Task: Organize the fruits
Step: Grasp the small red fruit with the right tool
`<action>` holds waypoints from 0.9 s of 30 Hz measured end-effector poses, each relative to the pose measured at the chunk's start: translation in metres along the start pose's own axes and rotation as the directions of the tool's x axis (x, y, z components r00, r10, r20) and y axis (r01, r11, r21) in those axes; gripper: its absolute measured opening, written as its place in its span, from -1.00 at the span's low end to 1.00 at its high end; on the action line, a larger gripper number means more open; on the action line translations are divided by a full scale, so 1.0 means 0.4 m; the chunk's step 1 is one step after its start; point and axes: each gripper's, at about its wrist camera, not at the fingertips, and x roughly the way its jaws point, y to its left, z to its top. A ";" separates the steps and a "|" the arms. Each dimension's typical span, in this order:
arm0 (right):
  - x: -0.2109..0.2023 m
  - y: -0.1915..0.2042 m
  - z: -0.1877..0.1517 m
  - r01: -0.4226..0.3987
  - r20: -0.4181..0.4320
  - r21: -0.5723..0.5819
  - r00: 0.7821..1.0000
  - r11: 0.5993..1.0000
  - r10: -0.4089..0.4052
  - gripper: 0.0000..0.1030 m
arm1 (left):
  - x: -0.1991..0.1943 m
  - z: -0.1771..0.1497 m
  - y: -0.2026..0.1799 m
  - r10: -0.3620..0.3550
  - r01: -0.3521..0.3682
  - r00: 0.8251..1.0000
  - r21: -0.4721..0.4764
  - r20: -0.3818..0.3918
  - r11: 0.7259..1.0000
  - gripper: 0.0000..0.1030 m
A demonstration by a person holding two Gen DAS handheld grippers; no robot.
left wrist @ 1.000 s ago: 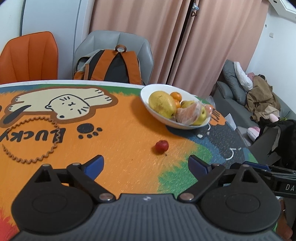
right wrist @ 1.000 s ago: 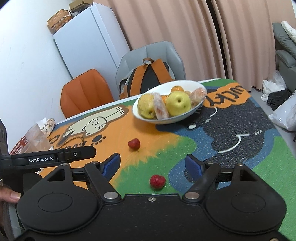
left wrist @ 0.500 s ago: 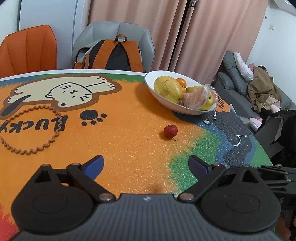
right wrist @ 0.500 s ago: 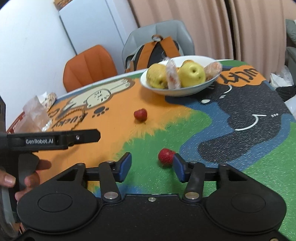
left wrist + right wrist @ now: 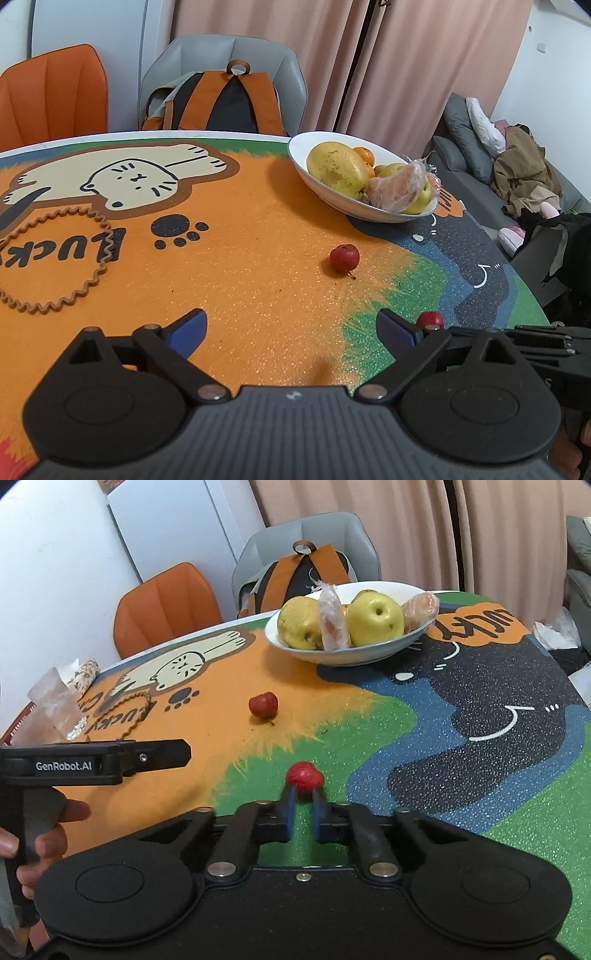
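On the bright cartoon table mat lie two small red fruits. My right gripper has its blue pads against the near red fruit, with the jaws still closing on it. This same fruit peeps out beyond my left gripper's right finger. The other red fruit lies loose on the orange patch, ahead of my left gripper, which is open and holds nothing. A white bowl with yellow pears, oranges and wrapped fruit stands farther back.
An orange chair and a grey chair carrying an orange-black backpack stand behind the table. Plastic wrappers lie at the table's left edge. A sofa with clothes is off to the right.
My right gripper's jaws have come together from wide apart onto the near red fruit, and the gripper has moved in over it. The left gripper has stayed open and hardly shifted.
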 end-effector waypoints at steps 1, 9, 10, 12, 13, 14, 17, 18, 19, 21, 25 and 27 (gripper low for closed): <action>-0.001 0.000 0.001 -0.006 0.008 -0.001 1.000 1.000 0.006 -0.17 | 0.002 0.000 0.000 0.000 0.000 1.000 -0.002 -0.001 1.000 0.88; 0.028 -0.009 0.006 -0.024 0.007 0.007 1.000 1.000 0.024 -0.37 | 0.033 0.000 0.003 0.008 -0.008 1.000 -0.005 -0.022 1.000 0.88; 0.032 -0.007 0.006 -0.028 0.004 -0.001 1.000 1.000 0.028 -0.52 | 0.036 0.001 0.005 0.010 -0.010 1.000 -0.006 -0.025 1.000 0.88; 0.035 -0.006 0.008 -0.028 0.002 -0.011 1.000 1.000 0.028 -0.58 | 0.043 0.004 0.007 0.015 -0.015 0.999 -0.008 -0.029 1.000 0.88; 0.036 -0.005 0.010 -0.025 0.003 -0.016 1.000 1.000 0.025 -0.58 | 0.046 0.006 0.007 0.017 -0.017 0.999 -0.009 -0.030 1.000 0.88; 0.036 -0.006 0.013 -0.021 0.007 -0.019 1.000 1.000 0.021 -0.58 | 0.049 0.008 0.007 0.019 -0.019 0.999 -0.010 -0.030 1.000 0.88; 0.033 -0.016 0.021 -0.020 0.020 -0.010 1.000 1.000 0.020 -0.58 | 0.059 0.014 0.003 0.020 -0.020 0.999 -0.012 -0.030 1.000 0.88; 0.031 -0.020 0.024 -0.018 0.023 -0.008 1.000 1.000 0.018 -0.58 | 0.063 0.017 0.002 0.021 -0.021 0.999 -0.011 -0.029 1.000 0.88; 0.030 -0.025 0.027 -0.017 0.026 -0.005 1.000 1.000 0.017 -0.58 | 0.066 0.019 -0.001 0.022 -0.022 0.999 -0.010 -0.027 1.000 0.88; 0.029 -0.035 0.033 -0.012 0.032 0.004 0.999 1.000 0.012 -0.58 | 0.070 0.024 -0.006 0.021 -0.021 0.999 -0.005 -0.024 1.000 0.88; 0.027 -0.059 0.042 -0.005 0.043 0.027 0.999 1.000 0.003 -0.58 | 0.077 0.033 -0.027 0.011 -0.011 1.000 0.015 0.004 1.000 0.86; 0.026 -0.068 0.045 -0.003 0.047 0.034 0.999 0.999 0.001 -0.58 | 0.086 0.038 -0.033 0.013 -0.013 1.000 0.019 0.009 1.000 0.84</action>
